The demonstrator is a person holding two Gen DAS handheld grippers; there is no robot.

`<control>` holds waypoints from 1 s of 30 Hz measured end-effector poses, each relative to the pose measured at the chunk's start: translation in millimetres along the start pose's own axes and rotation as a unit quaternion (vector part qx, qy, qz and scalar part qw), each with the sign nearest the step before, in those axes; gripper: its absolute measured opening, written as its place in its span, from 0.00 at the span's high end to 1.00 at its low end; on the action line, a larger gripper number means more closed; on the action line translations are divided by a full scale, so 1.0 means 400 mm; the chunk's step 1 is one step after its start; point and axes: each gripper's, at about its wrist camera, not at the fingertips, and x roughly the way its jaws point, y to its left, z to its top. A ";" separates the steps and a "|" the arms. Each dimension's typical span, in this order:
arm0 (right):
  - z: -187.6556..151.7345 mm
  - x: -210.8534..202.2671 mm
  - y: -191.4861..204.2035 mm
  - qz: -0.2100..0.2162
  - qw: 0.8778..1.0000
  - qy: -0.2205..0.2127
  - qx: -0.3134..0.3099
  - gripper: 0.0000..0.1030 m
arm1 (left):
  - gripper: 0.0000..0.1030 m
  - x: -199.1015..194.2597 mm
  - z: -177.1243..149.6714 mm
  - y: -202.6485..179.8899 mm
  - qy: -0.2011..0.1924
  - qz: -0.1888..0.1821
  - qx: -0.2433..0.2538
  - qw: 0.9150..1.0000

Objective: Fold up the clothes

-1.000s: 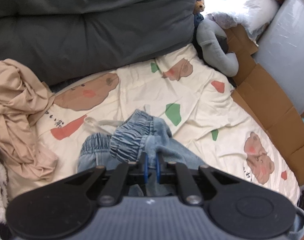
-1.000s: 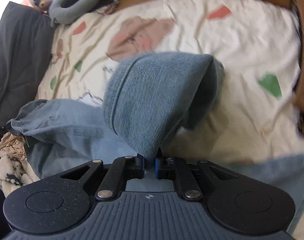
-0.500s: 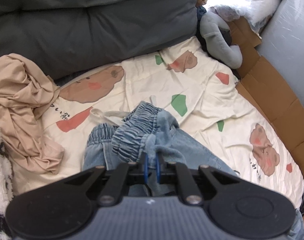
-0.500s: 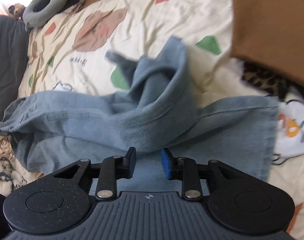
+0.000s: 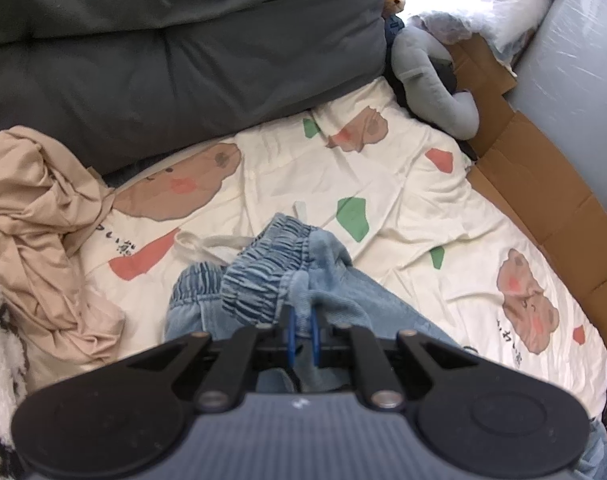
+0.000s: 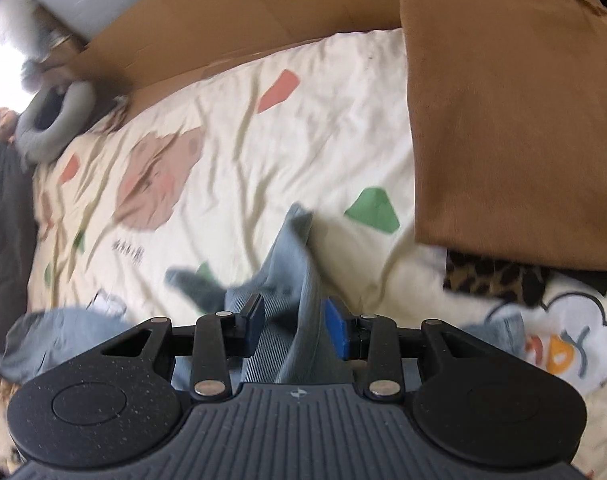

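Observation:
Light blue denim trousers [image 5: 271, 276] with an elastic waistband lie bunched on the cream printed bedsheet [image 5: 403, 216]. My left gripper [image 5: 301, 326] is shut on a fold of the denim just behind the waistband. In the right wrist view, a leg of the denim trousers [image 6: 291, 276] runs up between the two blue pads, which stand apart. My right gripper [image 6: 293, 324] is open, with the cloth lying loose in the gap. The view there is blurred by motion.
A crumpled beige garment [image 5: 35, 216] lies at the left, below a dark grey duvet [image 5: 163, 48]. A grey plush toy [image 5: 427, 76] and cardboard [image 5: 543, 208] edge the right. A folded brown garment [image 6: 511, 112] sits on leopard-print fabric [image 6: 495, 276] at the right.
My right gripper let go of the trouser leg and opened wider; the leg dropped onto the sheet. The left gripper stays shut on the denim and has drifted slightly.

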 end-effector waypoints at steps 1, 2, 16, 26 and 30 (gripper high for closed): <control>0.012 0.018 0.002 -0.007 1.000 0.002 -0.001 0.60 | 0.93 -0.001 0.004 -0.003 -0.003 -0.001 0.001 1.000; 0.024 0.036 0.005 -0.015 1.000 0.004 -0.002 0.60 | 0.93 0.000 0.010 -0.007 -0.005 -0.002 0.003 1.000; 0.127 0.043 0.040 -0.039 0.998 0.024 -0.031 0.98 | 0.93 0.026 0.153 -0.102 -0.050 -0.013 0.017 0.999; 0.246 -0.141 0.053 -0.033 0.996 -0.081 0.002 0.99 | 0.93 0.044 0.275 -0.138 -0.085 0.001 0.008 0.996; 0.291 -0.155 0.073 -0.035 0.993 -0.108 0.010 0.98 | 0.93 0.063 0.327 -0.161 -0.095 0.003 0.008 0.995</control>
